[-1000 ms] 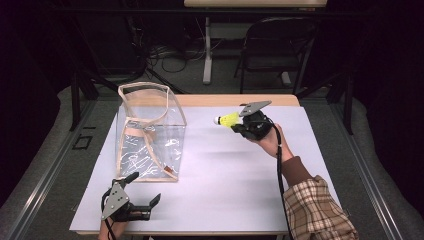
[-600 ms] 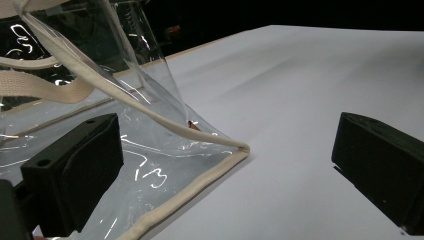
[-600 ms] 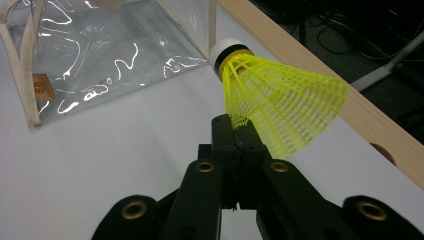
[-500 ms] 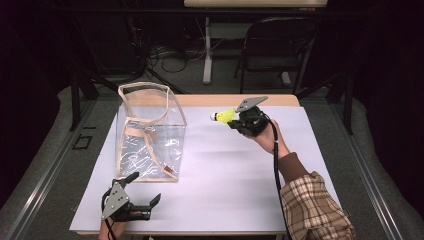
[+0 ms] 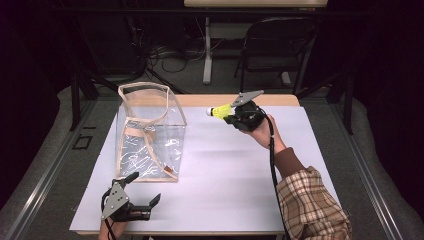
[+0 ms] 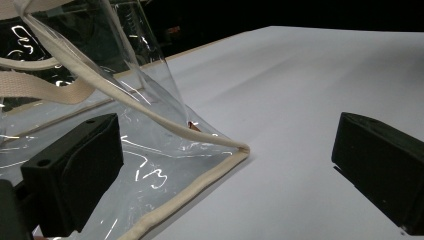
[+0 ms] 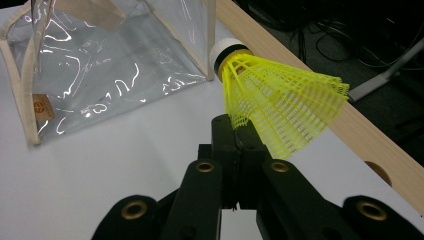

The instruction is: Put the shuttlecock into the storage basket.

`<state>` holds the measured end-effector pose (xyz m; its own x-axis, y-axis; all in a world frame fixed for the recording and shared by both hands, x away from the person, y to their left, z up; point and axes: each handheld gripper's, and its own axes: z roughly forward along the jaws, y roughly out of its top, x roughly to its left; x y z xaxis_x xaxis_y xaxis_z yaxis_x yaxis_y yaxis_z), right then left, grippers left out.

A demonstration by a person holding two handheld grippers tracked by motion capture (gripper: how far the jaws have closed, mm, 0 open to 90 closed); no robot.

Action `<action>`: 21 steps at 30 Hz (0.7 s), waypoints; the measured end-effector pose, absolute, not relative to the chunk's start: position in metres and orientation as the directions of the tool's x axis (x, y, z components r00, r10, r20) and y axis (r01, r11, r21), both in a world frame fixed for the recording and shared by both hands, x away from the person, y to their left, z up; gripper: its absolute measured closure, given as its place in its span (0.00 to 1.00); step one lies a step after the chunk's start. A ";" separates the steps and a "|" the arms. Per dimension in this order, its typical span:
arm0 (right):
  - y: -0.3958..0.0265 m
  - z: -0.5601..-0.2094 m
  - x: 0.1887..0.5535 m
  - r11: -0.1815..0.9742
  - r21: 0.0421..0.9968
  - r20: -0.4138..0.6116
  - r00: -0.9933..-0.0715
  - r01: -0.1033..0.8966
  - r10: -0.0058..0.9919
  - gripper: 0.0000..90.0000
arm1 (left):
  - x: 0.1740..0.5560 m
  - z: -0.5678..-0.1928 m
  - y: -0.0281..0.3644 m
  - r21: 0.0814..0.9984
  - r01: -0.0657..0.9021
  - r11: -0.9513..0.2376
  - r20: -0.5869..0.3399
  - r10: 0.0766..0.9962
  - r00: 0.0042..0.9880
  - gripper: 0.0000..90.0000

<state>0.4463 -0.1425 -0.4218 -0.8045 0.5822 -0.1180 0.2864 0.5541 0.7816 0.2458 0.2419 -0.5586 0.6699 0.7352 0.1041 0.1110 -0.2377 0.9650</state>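
A clear plastic tote bag (image 5: 150, 132) with cream trim stands upright on the white table (image 5: 230, 175), its top open. My right gripper (image 5: 231, 116) is raised to the bag's right, shut on the skirt of a yellow shuttlecock (image 5: 220, 111) whose white cork points toward the bag. In the right gripper view the shuttlecock (image 7: 272, 95) sticks out above the closed jaws, with the bag (image 7: 110, 65) beyond. My left gripper (image 5: 150, 202) rests open near the table's front left edge, just in front of the bag's lower corner (image 6: 235, 150).
A wooden strip (image 5: 210, 100) runs along the table's far edge. Behind the table stand a dark chair (image 5: 272, 55) and cables on the floor. White surface stretches between the bag and the right arm's plaid sleeve (image 5: 310, 205).
My right gripper has lifted slightly and carried the shuttlecock a little leftward toward the bag. The left gripper has stayed put.
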 end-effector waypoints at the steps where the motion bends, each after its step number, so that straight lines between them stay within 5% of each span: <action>1: -0.142 -0.421 0.446 0.555 0.781 -0.118 -0.805 0.287 0.581 1.00 | 0.246 -0.559 0.242 0.965 0.110 -0.240 0.106 0.734 0.671 0.00; 21: -0.129 -0.410 0.454 0.561 0.780 -0.127 -0.810 0.275 0.573 1.00 | 0.246 -0.559 0.242 0.965 0.111 -0.237 0.103 0.735 0.671 0.00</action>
<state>0.4545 -0.1285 -0.4102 -0.8095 0.5732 -0.1267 0.2755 0.5614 0.7803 0.2463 0.2419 -0.5589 0.6706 0.7346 0.1032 0.1111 -0.2370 0.9651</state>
